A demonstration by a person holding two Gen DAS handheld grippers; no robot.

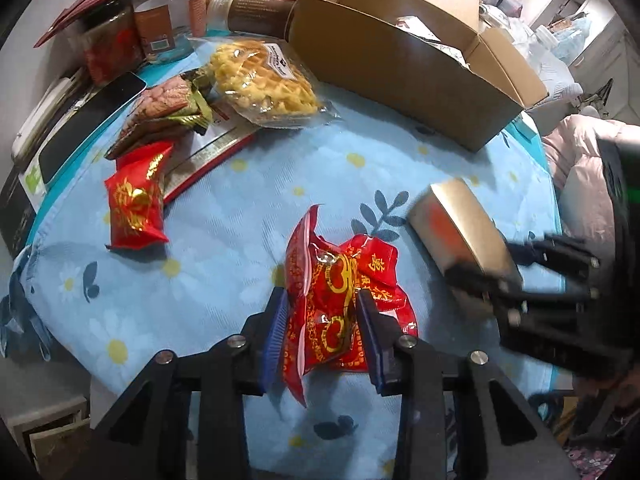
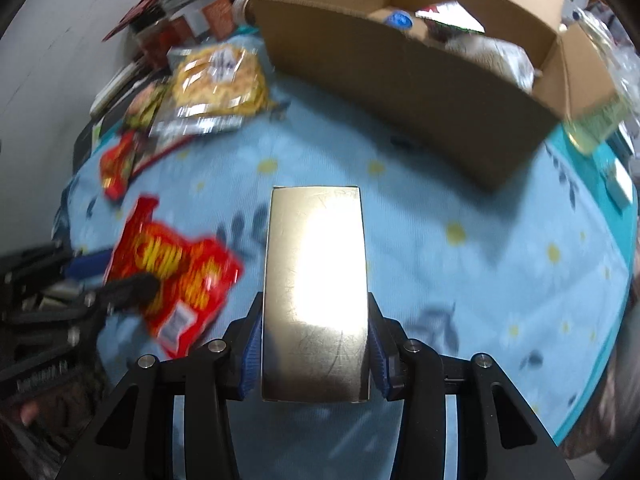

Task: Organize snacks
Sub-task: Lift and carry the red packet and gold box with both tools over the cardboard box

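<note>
My left gripper [image 1: 322, 300] is shut on red snack packets with gold print [image 1: 340, 292], bunched between its blue pads just above the blue flowered tablecloth [image 1: 248, 208]. My right gripper [image 2: 315, 320] is shut on a shiny gold box [image 2: 316, 292], which stands lengthwise between its pads. In the left wrist view that gold box [image 1: 460, 224] and the right gripper [image 1: 492, 280] show at the right, blurred. In the right wrist view the red packets [image 2: 176, 268] and the left gripper [image 2: 116, 280] show at the left. An open cardboard box [image 1: 400, 68] [image 2: 400, 80] stands at the back.
Another red packet [image 1: 136, 200], a brown-and-green packet [image 1: 168, 104] and a bag of yellow waffle snacks [image 1: 260, 80] lie at the back left on a flat red-edged box [image 1: 216, 152]. Jars [image 1: 168, 8] and a phone [image 1: 88, 120] crowd the far left edge. The cardboard box holds several items.
</note>
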